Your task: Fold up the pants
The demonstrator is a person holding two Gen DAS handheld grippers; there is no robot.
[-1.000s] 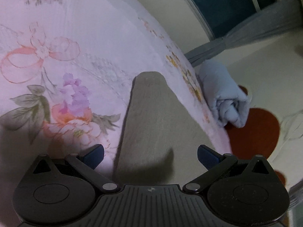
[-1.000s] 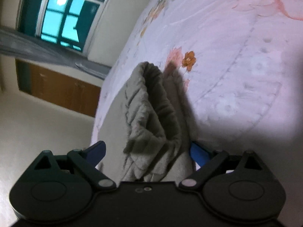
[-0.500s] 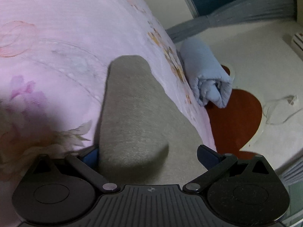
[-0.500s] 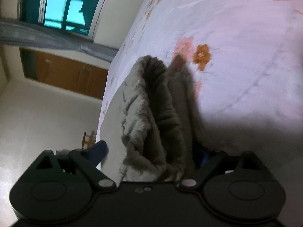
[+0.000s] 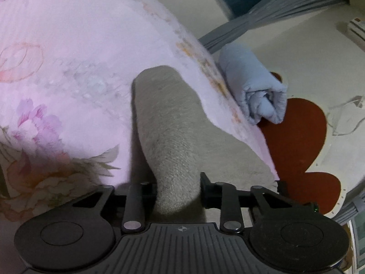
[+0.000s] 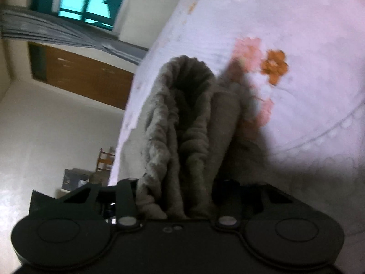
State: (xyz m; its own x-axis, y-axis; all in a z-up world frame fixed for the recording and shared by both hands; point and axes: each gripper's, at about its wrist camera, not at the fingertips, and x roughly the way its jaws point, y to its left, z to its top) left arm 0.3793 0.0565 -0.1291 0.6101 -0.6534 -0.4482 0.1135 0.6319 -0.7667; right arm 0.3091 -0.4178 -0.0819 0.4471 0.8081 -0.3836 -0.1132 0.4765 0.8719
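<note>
Left gripper clamped on pants leg; right gripper clamped on bunched waistband. Pants on bed. Risk: thick fleece slipping from grip, skewing fold.

We hold our left gripper at 6 o'clock in its view, jaws drawn in tight on a fold of grey pants. Our right gripper sits likewise at 6 o'clock, clamped on the bunched cloth.
</note>
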